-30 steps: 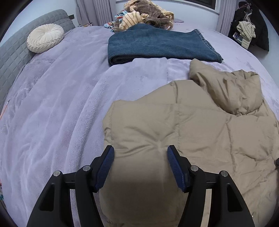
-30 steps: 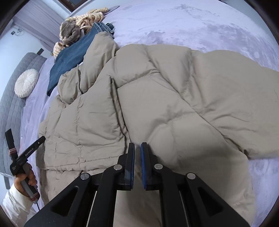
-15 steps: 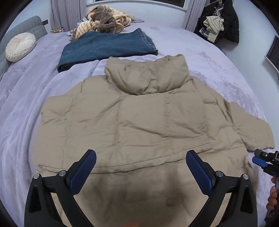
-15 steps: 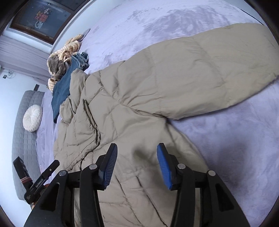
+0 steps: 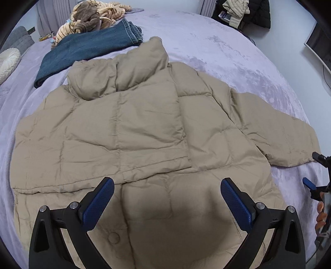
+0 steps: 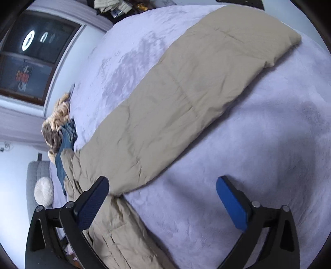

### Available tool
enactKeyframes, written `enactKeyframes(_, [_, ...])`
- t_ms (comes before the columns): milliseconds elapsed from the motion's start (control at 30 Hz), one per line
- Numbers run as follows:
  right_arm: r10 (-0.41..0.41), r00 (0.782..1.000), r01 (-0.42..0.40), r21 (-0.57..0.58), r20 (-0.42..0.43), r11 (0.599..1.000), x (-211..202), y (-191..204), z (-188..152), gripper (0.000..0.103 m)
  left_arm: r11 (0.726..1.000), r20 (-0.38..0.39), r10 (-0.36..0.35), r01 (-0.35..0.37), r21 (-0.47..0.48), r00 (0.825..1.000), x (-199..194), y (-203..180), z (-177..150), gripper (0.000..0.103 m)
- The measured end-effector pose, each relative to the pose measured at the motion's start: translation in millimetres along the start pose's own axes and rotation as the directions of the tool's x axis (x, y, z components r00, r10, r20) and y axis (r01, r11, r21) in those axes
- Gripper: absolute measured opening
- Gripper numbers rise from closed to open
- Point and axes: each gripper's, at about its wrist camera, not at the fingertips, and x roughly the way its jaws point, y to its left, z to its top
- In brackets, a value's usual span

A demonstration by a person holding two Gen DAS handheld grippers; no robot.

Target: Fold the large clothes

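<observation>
Left view: jacket (image 5: 144,128) collar; right view: sleeve (image 6: 186,99) (outstretched).

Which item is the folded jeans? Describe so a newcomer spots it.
On the lilac bed, look beyond the collar of the tan puffer jacket. The folded jeans lie there, before the striped plush heap: the only dark blue denim, with a stitched hem.

Lavender bedspread (image 5: 217,47) covers the bed. Folded blue jeans (image 5: 86,49) lie near its far edge — a striped tan-and-brown heap (image 5: 93,16) just behind, touching them. Round cream cushion (image 5: 7,64) at the far left corner against the grey headboard (image 5: 18,39). Dark window (image 6: 26,55) and hanging coats (image 5: 248,12) beyond the bed.
</observation>
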Motion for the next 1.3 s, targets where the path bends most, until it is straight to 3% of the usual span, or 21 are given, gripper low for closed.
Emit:
enactKeyframes(133, [0.078, 0.996, -0.082, 0.136, 0.033, 0.987, 3, -31, 27, 0.103, 1.0, -0.027, -0.001, 0.001, 0.017, 1.0, 8, -19, -1, 0.103])
enactKeyframes(333, [0.188, 0.976, -0.21, 0.244, 0.112, 0.947, 9, -49, 68, 0.103, 1.0, -0.011, -0.018, 0.018, 0.007, 1.0, 5, -32, 8, 0.103])
enactKeyframes(500, [0.303, 0.939, -0.343, 0.344, 0.165, 0.874, 20, -52, 93, 0.103, 1.0, 0.018, -0.019, 0.018, 0.006, 1.0, 2, -32, 19, 0.103])
enactKeyframes(567, [0.352, 0.917, -0.398, 0.397, 0.186, 0.827, 26, -52, 99, 0.096, 1.0, 0.016, -0.013, 0.013, 0.003, 1.0, 3, -27, 23, 0.103])
enactKeyframes(600, [0.372, 0.907, -0.42, 0.426, 0.195, 0.801, 30, -52, 101, 0.074, 1.0, 0.02, -0.009, 0.009, -0.003, 1.0, 3, -24, 25, 0.103])
enactKeyframes(633, [0.393, 0.899, -0.437, 0.457, 0.193, 0.775, 35, -51, 101, 0.046, 1.0, 0.027, -0.005, 0.005, -0.009, 1.0, 1, -20, 26, 0.103])
enactKeyframes(700, [0.42, 0.888, -0.455, 0.492, 0.187, 0.742, 44, -47, 100, 0.014, 1.0, 0.042, 0.005, -0.004, -0.024, 0.999, -2, -10, 29, 0.103])
enactKeyframes(733, [0.423, 0.887, -0.458, 0.484, 0.186, 0.746, 44, -41, 100, 0.01, 0.999, 0.051, 0.015, -0.013, -0.035, 0.999, -4, -3, 31, 0.103])
enactKeyframes(900, [0.433, 0.888, -0.459, 0.327, 0.154, 0.826, 39, 17, 105, 0.009, 0.995, 0.073, 0.047, -0.041, -0.088, 0.996, -8, 34, 33, 0.103])
enactKeyframes(1000, [0.421, 0.902, -0.431, 0.148, 0.099, 0.89, 36, 81, 103, 0.009, 0.992, 0.081, 0.062, -0.052, -0.118, 0.995, -11, 57, 33, 0.103])
enactKeyframes(1100, [0.404, 0.914, -0.401, -0.07, 0.033, 0.913, 37, 157, 89, 0.01, 0.987, 0.095, 0.074, -0.059, -0.152, 0.993, -17, 81, 31, 0.103])
enactKeyframes(1200, [0.357, 0.934, -0.343, -0.327, -0.019, 0.881, 41, 236, 56, 0.01, 0.982, 0.101, 0.089, -0.071, -0.177, 0.991, -21, 105, 28, 0.103])
enactKeyframes(1300, [0.287, 0.956, -0.276, -0.554, -0.07, 0.785, 60, 311, 5, 0.01, 0.977, 0.097, 0.115, -0.095, -0.192, 0.989, -23, 127, 24, 0.103])
